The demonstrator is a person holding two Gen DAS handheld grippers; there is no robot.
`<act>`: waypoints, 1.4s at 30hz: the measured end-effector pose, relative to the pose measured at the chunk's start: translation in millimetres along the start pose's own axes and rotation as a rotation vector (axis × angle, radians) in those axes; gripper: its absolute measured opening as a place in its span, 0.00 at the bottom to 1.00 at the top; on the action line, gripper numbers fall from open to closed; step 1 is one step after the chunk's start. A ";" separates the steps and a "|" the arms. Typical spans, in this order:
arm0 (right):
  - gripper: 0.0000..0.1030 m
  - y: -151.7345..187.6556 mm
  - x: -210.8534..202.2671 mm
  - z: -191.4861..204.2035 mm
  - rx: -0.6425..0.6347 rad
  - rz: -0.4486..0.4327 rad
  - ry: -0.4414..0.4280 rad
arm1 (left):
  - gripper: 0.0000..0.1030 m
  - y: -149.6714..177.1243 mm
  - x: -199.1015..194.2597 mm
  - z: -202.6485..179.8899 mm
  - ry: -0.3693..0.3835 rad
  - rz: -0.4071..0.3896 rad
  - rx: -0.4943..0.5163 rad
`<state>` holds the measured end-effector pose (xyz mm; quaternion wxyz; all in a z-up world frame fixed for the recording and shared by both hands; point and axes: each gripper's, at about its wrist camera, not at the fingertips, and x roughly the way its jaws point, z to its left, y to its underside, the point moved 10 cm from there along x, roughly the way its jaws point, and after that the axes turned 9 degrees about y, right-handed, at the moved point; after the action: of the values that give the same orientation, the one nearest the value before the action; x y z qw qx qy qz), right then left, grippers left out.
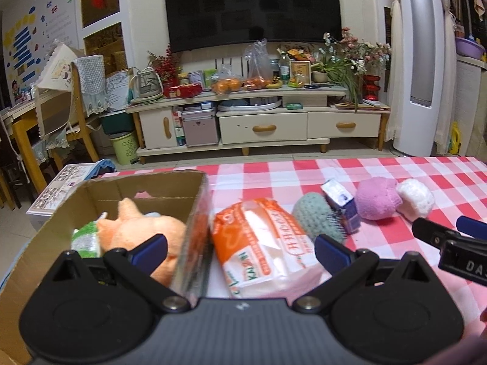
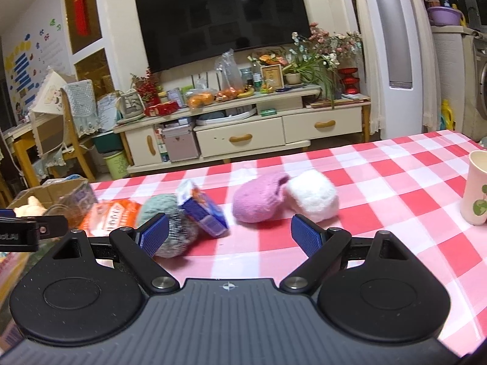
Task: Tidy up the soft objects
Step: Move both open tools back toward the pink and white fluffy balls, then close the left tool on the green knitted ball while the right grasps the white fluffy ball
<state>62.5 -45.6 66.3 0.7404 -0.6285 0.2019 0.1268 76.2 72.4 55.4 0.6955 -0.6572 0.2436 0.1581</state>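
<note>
On the counter (image 2: 380, 182), both grippers hang open and empty. The left gripper (image 1: 240, 249) straddles the cardboard box (image 1: 194, 200) wall; the tissue pack (image 1: 264, 243) lies at its 1 o'clock, likely next to load. The box holds an orange plush (image 1: 146, 228). The right gripper (image 2: 229, 234) faces the pink ball (image 2: 258, 197) at 12 o'clock.

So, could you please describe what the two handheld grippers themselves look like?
Both match. The left gripper and right gripper each have a ribbed dark-grey body, two round black discs, black linkage arms with silver pivot bolts, and textured blue finger pads. A small white emblem marks the body's front edge. White lettering shows on the side, partly cut off. No cables or sleeves are visible.
</note>
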 end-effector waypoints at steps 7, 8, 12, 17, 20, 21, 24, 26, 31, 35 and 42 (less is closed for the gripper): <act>1.00 1.0 16.8 -25.1 -0.023 -0.012 0.071 | 0.99 -1.0 4.1 -19.5 0.037 -0.019 0.020; 1.00 0.9 21.1 -29.8 -0.028 -0.011 0.085 | 0.99 -1.0 5.1 -22.3 0.041 -0.021 0.025; 1.00 0.4 39.1 -47.1 -0.052 -0.012 0.128 | 0.99 0.0 10.8 -35.2 0.053 -0.027 0.059; 1.00 -1.4 63.1 -66.6 -0.063 0.008 0.156 | 0.99 1.1 19.3 -53.7 0.071 -0.033 0.115; 1.00 -3.8 74.0 -75.1 -0.048 0.019 0.150 | 0.99 3.3 26.5 -64.4 0.080 -0.030 0.143; 1.00 -4.6 77.5 -77.1 -0.043 0.022 0.147 | 0.99 3.7 29.2 -68.0 0.084 -0.030 0.150; 1.00 -6.7 89.3 -82.0 -0.035 0.030 0.137 | 0.99 3.2 37.8 -78.3 0.086 -0.036 0.184; 1.00 -8.0 98.2 -83.8 -0.030 0.038 0.130 | 0.99 2.2 45.4 -84.3 0.077 -0.031 0.207; 1.00 -9.6 112.7 -88.4 -0.019 0.049 0.112 | 0.99 -5.3 64.4 -94.8 0.094 -0.029 0.204; 1.00 -13.0 119.9 -91.9 -0.008 0.049 0.097 | 0.99 -8.1 85.1 -96.9 0.114 0.008 0.175; 1.00 -12.2 134.5 -93.2 0.004 0.075 0.050 | 0.99 -17.7 113.2 -86.6 0.078 0.025 0.119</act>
<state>174.2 -148.1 3.5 0.7309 -0.6220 0.2442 0.1385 168.5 -26.3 6.8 0.7213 -0.6172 0.2876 0.1263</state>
